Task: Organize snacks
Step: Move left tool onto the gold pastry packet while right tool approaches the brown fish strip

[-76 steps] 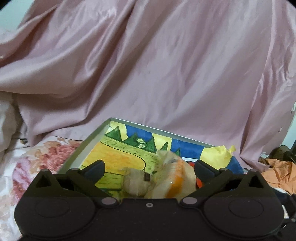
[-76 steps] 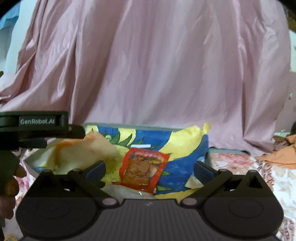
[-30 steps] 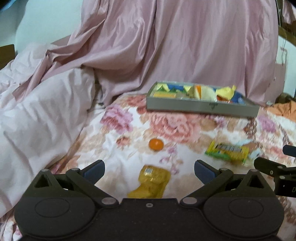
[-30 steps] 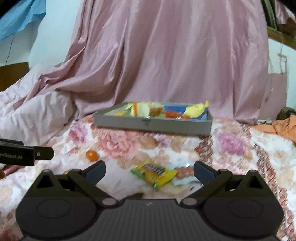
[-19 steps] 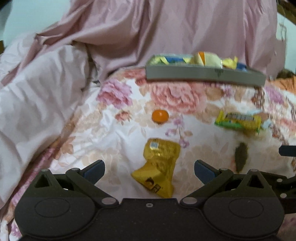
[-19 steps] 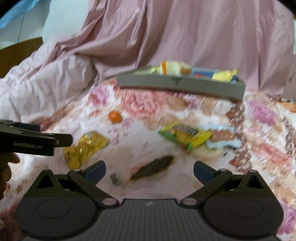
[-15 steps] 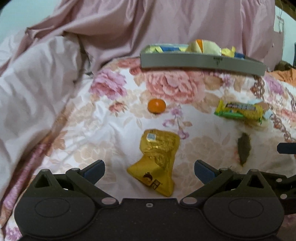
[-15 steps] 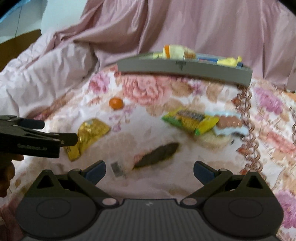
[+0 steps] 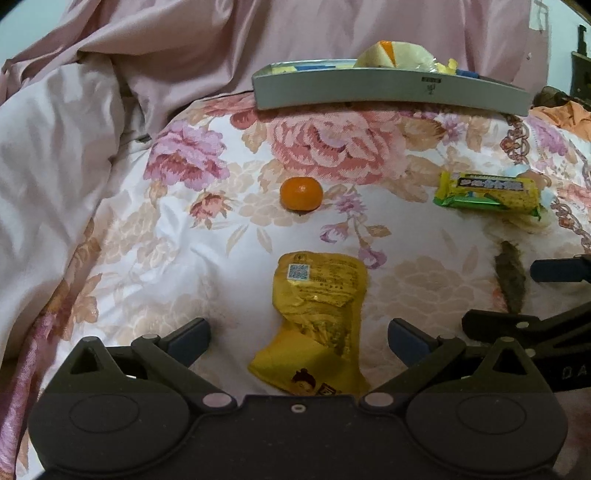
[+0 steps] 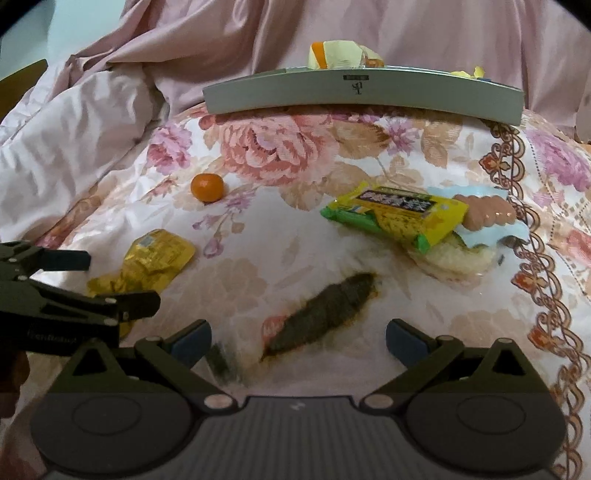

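My left gripper is open and empty, low over a yellow snack packet that lies between its fingers on the floral bedspread. My right gripper is open and empty over a clear packet with a dark strip. A small orange lies further off; it also shows in the right wrist view. A yellow-green bar packet lies on a light blue sausage packet and a pale round snack. A grey tray with several snacks stands at the back.
A pink quilt is piled at the left, and pink fabric hangs behind the tray. Orange cloth lies at the far right. The left gripper's fingers reach into the right wrist view over the yellow packet.
Both grippers have drawn back from the tray and come down low over the bedspread. The yellow packet now lies between the left fingers, the dark strip packet between the right ones.
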Demonstrator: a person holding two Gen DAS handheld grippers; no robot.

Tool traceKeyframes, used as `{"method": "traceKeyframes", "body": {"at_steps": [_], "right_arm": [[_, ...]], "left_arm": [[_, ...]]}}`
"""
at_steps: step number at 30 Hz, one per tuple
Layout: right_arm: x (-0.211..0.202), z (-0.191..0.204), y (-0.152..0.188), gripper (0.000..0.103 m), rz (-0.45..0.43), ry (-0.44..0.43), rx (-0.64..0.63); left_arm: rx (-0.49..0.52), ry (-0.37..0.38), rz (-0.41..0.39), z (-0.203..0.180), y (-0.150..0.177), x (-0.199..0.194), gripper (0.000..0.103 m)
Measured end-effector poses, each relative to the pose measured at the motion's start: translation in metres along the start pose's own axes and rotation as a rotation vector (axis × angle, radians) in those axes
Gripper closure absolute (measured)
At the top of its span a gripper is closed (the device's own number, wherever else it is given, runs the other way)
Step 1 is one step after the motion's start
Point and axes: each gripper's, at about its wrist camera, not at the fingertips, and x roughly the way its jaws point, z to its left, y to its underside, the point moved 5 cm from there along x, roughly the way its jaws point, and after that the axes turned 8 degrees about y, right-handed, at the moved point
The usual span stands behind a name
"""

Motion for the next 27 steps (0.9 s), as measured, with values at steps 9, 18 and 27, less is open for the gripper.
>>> {"method": "traceKeyframes", "body": {"at_steps": [9, 18, 27], "right_arm": [[0.001, -0.001, -0.002, 0.013, -0.018, -0.014, -0.004], [-0.004, -0.009, -0.001, 0.029, -0.016, -0.029, 0.034], [-0.007, -0.01, 0.0, 0.024, 0.045, -0.075, 0.068]], "left_arm": [[0.002, -0.001, 0.007, 0.001, -0.001, 0.002, 0.008], [-0.02, 0.023, -0.009, 0.002, -0.003, -0.003, 0.022], [-0.005, 0.087, 0.003, -0.005, -0.008, 0.008, 0.027]]}}
